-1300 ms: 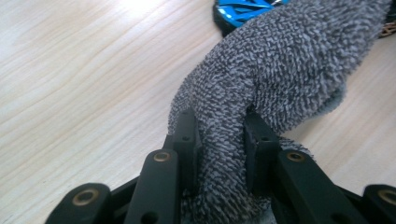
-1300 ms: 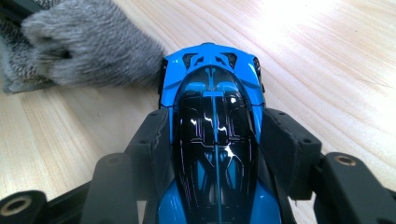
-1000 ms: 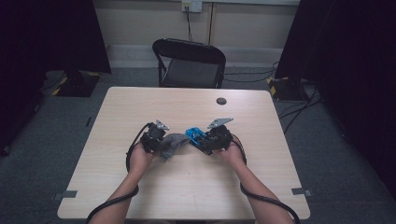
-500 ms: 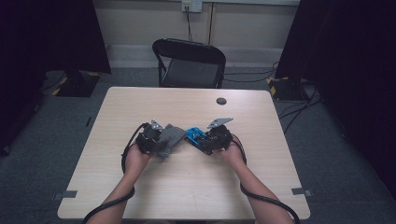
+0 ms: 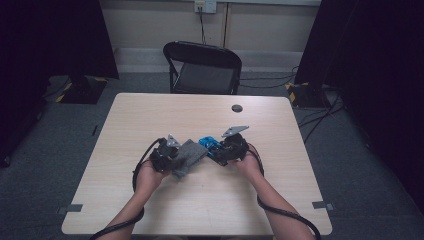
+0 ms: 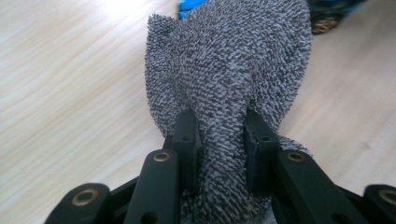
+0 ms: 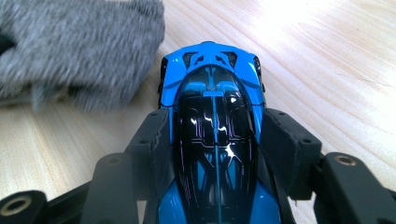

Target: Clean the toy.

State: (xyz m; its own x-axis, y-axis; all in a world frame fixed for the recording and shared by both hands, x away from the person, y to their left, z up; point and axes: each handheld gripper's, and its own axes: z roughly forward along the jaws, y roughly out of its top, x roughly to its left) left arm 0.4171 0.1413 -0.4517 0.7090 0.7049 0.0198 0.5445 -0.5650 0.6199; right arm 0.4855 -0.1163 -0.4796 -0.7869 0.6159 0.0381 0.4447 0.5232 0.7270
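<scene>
Grey cloth (image 5: 187,157) mid-table in high view, bunched in left gripper (image 5: 167,155); blue toy car (image 5: 209,145) just beside it in right gripper (image 5: 220,150). Left gripper view: jaws pinching cloth (image 6: 224,93). Right gripper view: jaws clamped on car (image 7: 215,130) sides, cloth (image 7: 79,51) near nose.

Light wooden table (image 5: 150,120) with a small dark round object (image 5: 237,108) near its far edge. Black folding chair (image 5: 204,67) behind the table. Wall outlet (image 5: 205,5) with cable above. Tape marks (image 5: 69,208) on grey floor.
</scene>
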